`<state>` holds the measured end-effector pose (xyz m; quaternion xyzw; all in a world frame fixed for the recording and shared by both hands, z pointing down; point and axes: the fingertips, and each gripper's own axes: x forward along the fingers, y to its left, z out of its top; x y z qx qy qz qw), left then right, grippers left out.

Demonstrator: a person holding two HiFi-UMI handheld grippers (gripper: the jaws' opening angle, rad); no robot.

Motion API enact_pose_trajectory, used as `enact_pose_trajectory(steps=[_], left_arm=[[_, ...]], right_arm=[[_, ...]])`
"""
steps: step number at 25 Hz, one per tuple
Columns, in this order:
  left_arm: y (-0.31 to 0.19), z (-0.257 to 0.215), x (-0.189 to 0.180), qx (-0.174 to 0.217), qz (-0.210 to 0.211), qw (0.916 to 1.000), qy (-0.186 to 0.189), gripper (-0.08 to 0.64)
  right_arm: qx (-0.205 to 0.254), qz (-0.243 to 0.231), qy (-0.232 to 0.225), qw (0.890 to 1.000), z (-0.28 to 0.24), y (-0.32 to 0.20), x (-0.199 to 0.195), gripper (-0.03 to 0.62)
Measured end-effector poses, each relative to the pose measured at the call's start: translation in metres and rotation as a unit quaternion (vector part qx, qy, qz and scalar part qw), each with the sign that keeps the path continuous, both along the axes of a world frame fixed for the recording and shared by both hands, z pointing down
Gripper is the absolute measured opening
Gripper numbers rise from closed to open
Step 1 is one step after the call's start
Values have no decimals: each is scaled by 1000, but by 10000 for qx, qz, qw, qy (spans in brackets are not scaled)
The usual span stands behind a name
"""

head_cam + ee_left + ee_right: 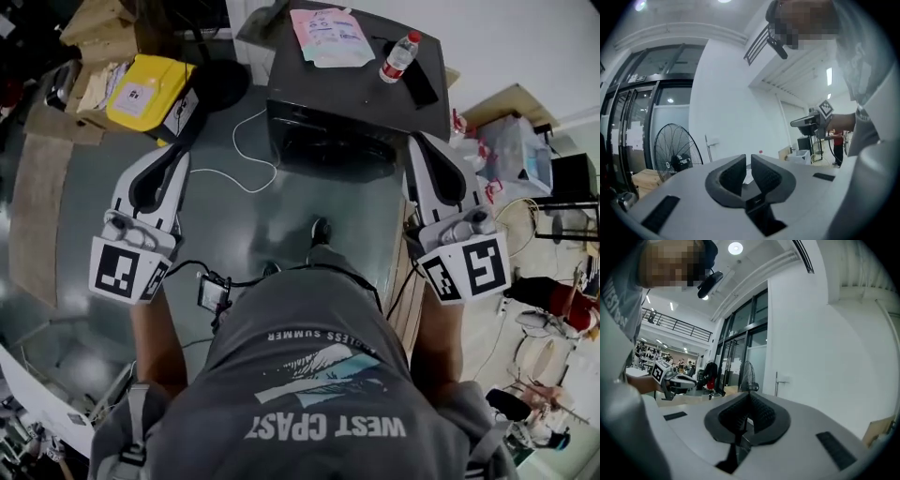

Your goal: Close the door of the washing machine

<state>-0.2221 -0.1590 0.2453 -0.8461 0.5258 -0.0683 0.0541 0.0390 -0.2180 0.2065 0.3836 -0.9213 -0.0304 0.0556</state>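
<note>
The washing machine (361, 98) is a dark box standing on the floor ahead of the person's feet, its dark front (328, 148) facing me. How its door stands I cannot tell from above. Both grippers are held up level at either side of the person's body, well short of the machine. My left gripper (176, 155) is shut with nothing between its jaws, as the left gripper view shows (748, 158). My right gripper (419, 142) is also shut and empty (749, 395). Each gripper shows in the other's view, the right gripper (813, 123) and the left gripper (675, 380).
On the machine's top lie a pink pouch (330, 36), a red-capped bottle (398, 56) and a flat black thing (419, 84). A yellow case (145, 89) and cardboard boxes (98, 23) sit at the left. A white cable (246, 159) crosses the floor. A standing fan (677, 157) stands by the wall.
</note>
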Motion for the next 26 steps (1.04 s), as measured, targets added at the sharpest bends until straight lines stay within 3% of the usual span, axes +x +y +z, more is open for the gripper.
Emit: enact_pose_trajectory(steps=[5, 26], left_arm=[[12, -13, -1, 258, 38, 9990, 365, 46], [9, 11, 11, -18, 191, 9992, 363, 46]], right_arm=[[123, 120, 142, 9998, -12, 15, 5, 28], [-106, 145, 253, 9995, 10, 17, 10, 28]])
